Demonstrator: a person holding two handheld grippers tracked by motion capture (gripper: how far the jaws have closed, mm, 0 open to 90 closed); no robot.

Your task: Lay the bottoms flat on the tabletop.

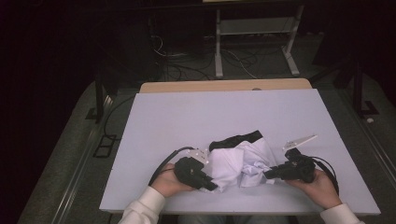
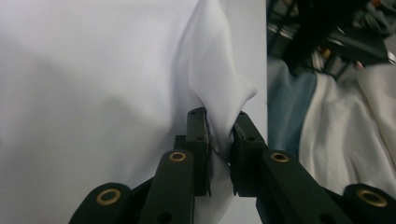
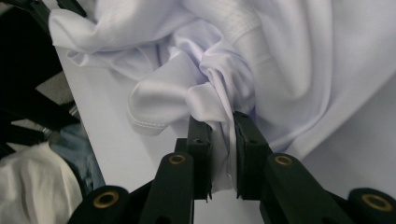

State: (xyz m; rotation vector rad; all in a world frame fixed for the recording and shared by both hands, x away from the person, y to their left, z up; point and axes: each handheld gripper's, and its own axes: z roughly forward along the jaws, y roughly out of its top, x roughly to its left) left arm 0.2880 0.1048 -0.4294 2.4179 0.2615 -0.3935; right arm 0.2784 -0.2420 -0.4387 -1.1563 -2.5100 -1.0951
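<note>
Right, we've got both claws clenched on the white garment (image 1: 240,163), which sits crumpled on the bench (image 1: 187,116) between them, near the front edge. Left claw (image 2: 219,135) pinches a raised fold of plain fabric, cloth bunched between its jaws and rising straight ahead of the tips. Right claw (image 3: 222,126) bites a thick wad of gathered folds; a stitched hem (image 3: 144,122) curls just to the left of its tips, ribbed trim (image 3: 233,23) further ahead. A black part (image 1: 236,138) of the garment, or a second piece, we can't tell which, lies on the far side of the pile from both claws. Risks as we judge them: the right bite holds several layers, so pulling apart could drag the whole bundle instead of spreading it; the left bite looks shallow on smooth cloth and may slip under tension; the pile is close to the bench's near edge, so a pull toward us could spill fabric off. No brand, label or readable writing visible on the cloth or claws.
</note>
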